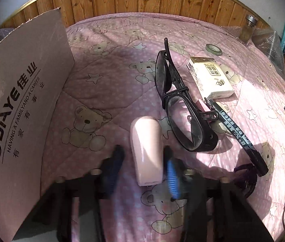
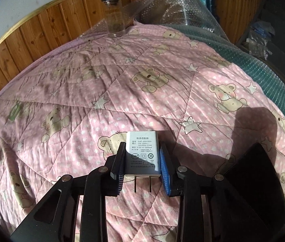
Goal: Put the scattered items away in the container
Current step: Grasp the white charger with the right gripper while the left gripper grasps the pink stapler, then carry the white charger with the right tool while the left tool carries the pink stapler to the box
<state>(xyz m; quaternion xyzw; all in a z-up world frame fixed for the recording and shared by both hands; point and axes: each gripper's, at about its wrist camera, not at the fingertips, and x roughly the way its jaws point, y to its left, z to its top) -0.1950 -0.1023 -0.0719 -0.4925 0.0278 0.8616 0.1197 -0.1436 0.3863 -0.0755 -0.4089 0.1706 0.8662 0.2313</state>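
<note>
The left gripper (image 1: 144,157) stood with its jaws spread around a pale pink rounded case (image 1: 147,151), the right blue-padded finger close against its side and the left finger standing a little off, so whether it had bitten could not be told through the blur. The case lay on the pink bear-print quilt (image 1: 106,84) with its long axis running straight away from the claw, rounded end farthest. Just beyond and to the right of the claw lay black safety glasses (image 1: 179,109), their length slanting away to the left, and beside them a black marker pen (image 1: 241,137) slanting the same way, its near end by a dark purple clip (image 1: 245,175). Farther right sat a tissue pack (image 1: 210,78), then a tape roll (image 1: 214,48) and a glass jar (image 1: 248,29). To the claw's left rose the cardboard box (image 1: 19,104) flap. The right gripper (image 2: 142,161) was clenched on a white power adapter (image 2: 142,153), held between both fingers above the quilt (image 2: 122,76); its long axis pointed forward along the fingers, the two prongs toward the camera and the printed label upward. Far ahead stood the jar (image 2: 114,14) beside bubble wrap (image 2: 174,4).
</note>
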